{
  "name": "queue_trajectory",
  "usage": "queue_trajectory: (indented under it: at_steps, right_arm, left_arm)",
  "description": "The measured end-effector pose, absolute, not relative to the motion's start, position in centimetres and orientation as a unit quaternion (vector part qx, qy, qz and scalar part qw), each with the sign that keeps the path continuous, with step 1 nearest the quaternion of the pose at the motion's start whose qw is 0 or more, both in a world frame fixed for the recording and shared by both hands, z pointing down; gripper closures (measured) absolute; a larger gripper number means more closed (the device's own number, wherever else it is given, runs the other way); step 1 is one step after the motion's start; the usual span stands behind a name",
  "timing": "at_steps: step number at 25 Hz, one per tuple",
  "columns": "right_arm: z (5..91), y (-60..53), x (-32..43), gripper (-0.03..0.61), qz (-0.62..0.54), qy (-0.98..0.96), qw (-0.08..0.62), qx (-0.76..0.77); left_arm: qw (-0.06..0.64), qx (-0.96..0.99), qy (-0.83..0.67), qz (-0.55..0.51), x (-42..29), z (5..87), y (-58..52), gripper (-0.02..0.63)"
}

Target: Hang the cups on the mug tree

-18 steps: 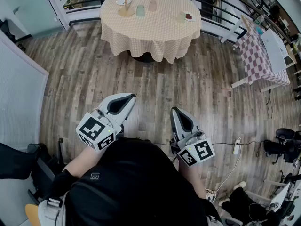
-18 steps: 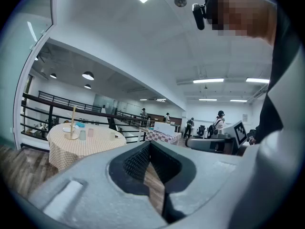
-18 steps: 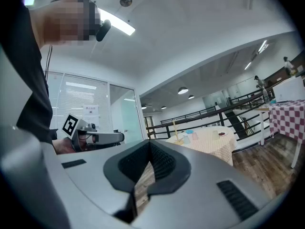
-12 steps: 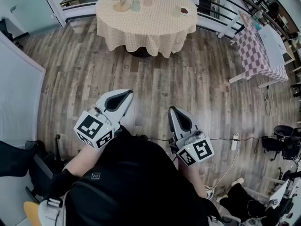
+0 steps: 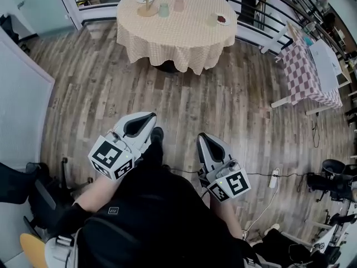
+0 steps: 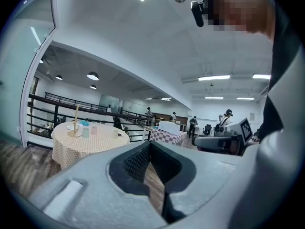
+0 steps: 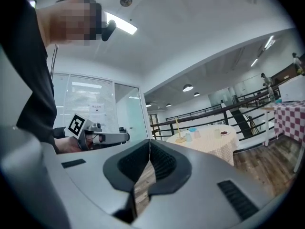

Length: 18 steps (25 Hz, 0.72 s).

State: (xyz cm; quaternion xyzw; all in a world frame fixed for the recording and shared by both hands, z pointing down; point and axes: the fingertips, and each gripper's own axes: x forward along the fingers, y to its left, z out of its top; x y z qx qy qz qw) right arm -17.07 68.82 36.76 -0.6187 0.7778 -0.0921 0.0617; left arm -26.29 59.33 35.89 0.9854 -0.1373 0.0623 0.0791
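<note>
Here we are with the round table (image 5: 178,38) far across the wooden floor (image 5: 195,99), well apart from both grippers; the mug tree (image 5: 148,1) stands upright at its far left, too small from here to tell whether anything hangs on it; just right of it a greenish cup (image 5: 163,10) and a pink cup (image 5: 178,5) wait on the checked cloth, and a pale cup (image 5: 213,20) sits further right beside a small plate (image 5: 224,20). The left gripper (image 5: 149,116) is clenched on nothing, jaws meeting tip to tip; the right gripper (image 5: 201,136) likewise, pressed together and empty; both ride low and close to the body, pointing toward the table, which reads as a carrying pose for the walk in rather than a reach. No hanging under way by my reckoning; closing the gap comes first, then the jaws must part before any handle can be taken.
</note>
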Motion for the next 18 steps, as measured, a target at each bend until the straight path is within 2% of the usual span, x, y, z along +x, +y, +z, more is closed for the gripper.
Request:
queue_trajectory:
  at_steps: [18]
  right_arm:
    - [36.2,51.6,-6.7,0.561,-0.1,0.779,0.063,-0.616]
  left_arm:
    - [0.072,0.986,-0.148,0.038,-17.7,35.3,41.5,0.606]
